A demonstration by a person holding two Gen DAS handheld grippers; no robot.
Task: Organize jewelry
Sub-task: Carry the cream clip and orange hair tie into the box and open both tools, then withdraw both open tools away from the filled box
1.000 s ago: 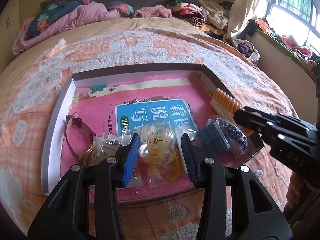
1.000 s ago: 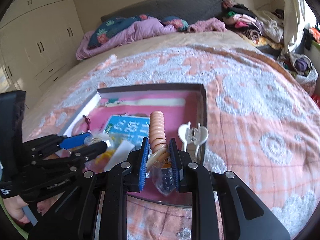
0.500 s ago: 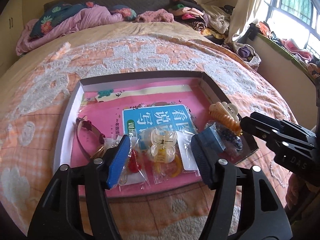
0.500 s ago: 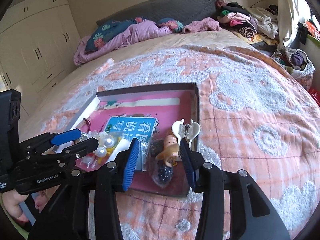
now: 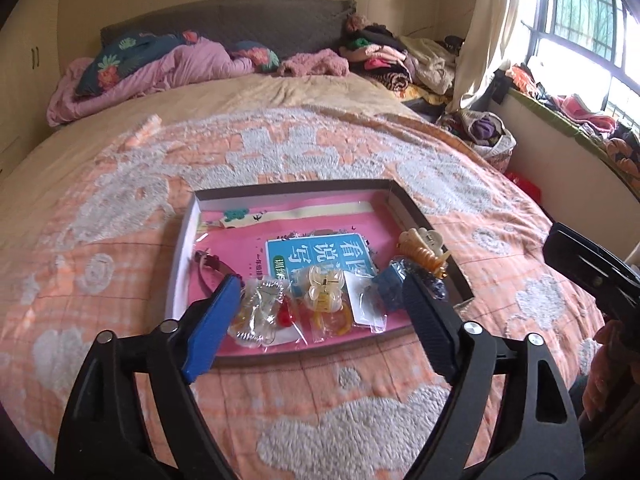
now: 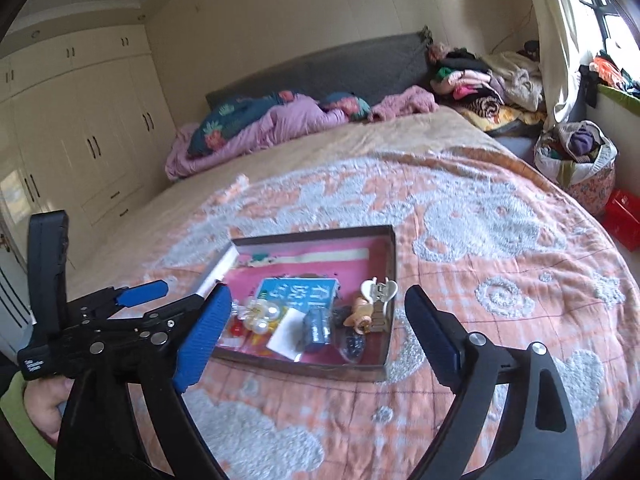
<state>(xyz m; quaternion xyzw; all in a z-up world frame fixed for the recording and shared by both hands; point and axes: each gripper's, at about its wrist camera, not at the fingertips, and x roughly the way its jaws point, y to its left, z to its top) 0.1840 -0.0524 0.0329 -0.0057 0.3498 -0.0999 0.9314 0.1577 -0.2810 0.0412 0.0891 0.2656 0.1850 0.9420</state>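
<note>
A shallow brown box (image 5: 296, 189) with a pink book in it lies on the orange bedspread. In its near half sit a bagged yellow pearl clip (image 5: 324, 294), a blue cube (image 5: 390, 286), an orange claw clip (image 5: 424, 252), a dark bead bag (image 5: 436, 288) and a maroon strap (image 5: 212, 266). My left gripper (image 5: 322, 284) hovers before the box, jaws opening, nothing between them. My right gripper (image 6: 318, 294) is also back from the box (image 6: 312, 234), jaws opening and empty. The orange clip (image 6: 362, 314) lies by a white claw clip (image 6: 378, 290).
Pink bedding (image 5: 160, 68) and a clothes pile (image 5: 384, 60) lie at the headboard. Wardrobes (image 6: 80, 140) line the left wall, a window the right. A stuffed bag (image 6: 576, 160) and a red box (image 6: 624, 216) sit on the floor. A hand (image 6: 44, 408) holds the left gripper (image 6: 160, 300).
Both grippers opened and drew back and up from the box. The left let go of the bagged yellow clip. The right let go of the orange clip, which now lies in the box.
</note>
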